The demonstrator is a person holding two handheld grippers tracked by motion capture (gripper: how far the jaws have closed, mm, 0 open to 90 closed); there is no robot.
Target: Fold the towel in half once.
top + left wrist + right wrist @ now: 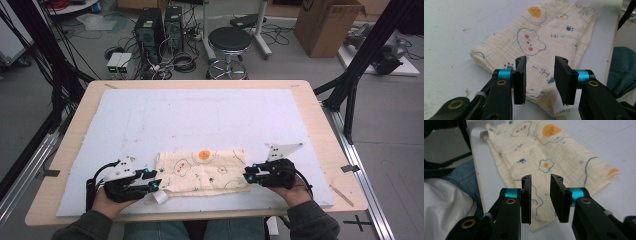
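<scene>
High view: left gripper (pixel 153 179) low over the near left part of the bench (pixel 320 120), carried by a hand (pixel 107 200) entering from the bottom edge, jaws aimed right at the left end of the folded cloth (pixel 202 171). Right gripper (pixel 249 173) mirrored at the cloth's right end, carried by the other hand (pixel 295 192), jaws aimed left. Cloth flat on the pale mat (pixel 190 115), near the front edge, between the two grippers. Small white tag (pixel 160 197) at the cloth's near left corner. Jaw gaps too small to judge here. Forearms cut off by the frame; sleeves partly seen.

Left gripper view: left gripper (pixel 540 76) released, jaws apart, nothing pressed between the pads; cloth (pixel 541 37) lying beneath and beyond them. Contact with the fabric not determinable. Cloth's near corner cut off at the bottom edge behind the right jaw.

Right gripper view: right gripper (pixel 540 195) released, jaws apart with a narrower gap, cloth (pixel 544 147) visible through it, not pinched. Near edge of the cloth hidden behind the jaws. Bench edge and jeans (pixel 464 175) at left, partly out of focus.
</scene>
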